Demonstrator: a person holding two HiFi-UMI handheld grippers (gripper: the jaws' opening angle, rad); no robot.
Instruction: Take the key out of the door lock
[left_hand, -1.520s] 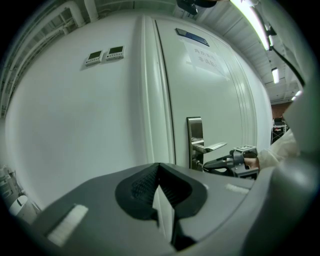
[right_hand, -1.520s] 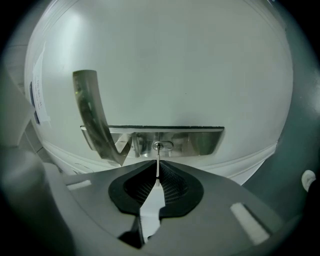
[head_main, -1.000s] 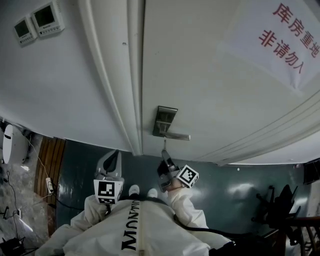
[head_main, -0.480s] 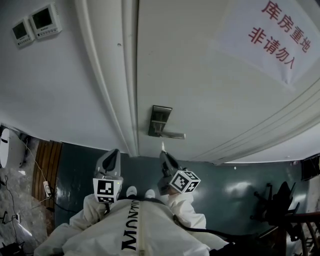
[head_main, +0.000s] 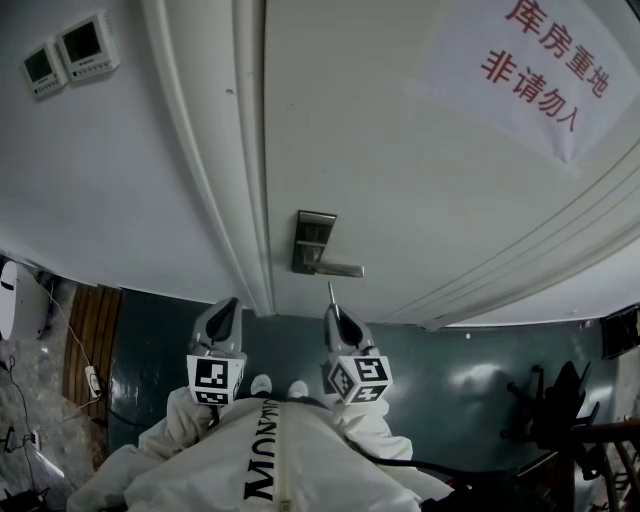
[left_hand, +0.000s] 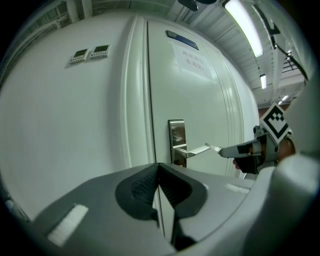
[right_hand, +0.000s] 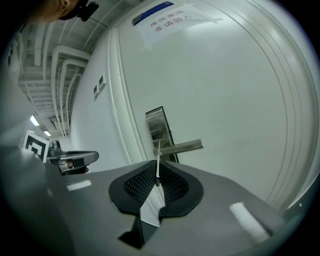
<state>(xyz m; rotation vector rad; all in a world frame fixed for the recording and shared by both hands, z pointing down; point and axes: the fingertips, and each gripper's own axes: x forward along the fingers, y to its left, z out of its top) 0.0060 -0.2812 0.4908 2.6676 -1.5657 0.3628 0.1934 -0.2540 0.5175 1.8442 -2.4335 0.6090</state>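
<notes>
Right gripper view shows the key (right_hand: 158, 159) edge-on as a thin metal sliver. The right gripper (right_hand: 157, 172) pinches its near end between narrow pads. The free end points toward the lock plate (right_hand: 159, 127), clear of it and just short of the lever handle (right_hand: 182, 147) jutting from that plate. The key looks light, stiff and slick, so a firm pinch across its flat faces suits it; a loose one could let it swivel. The left gripper (left_hand: 159, 187) hangs back from the lock plate, jaws together on nothing.

Slim key (right_hand: 157, 162) apparently clear of lock (right_hand: 159, 126).
</notes>
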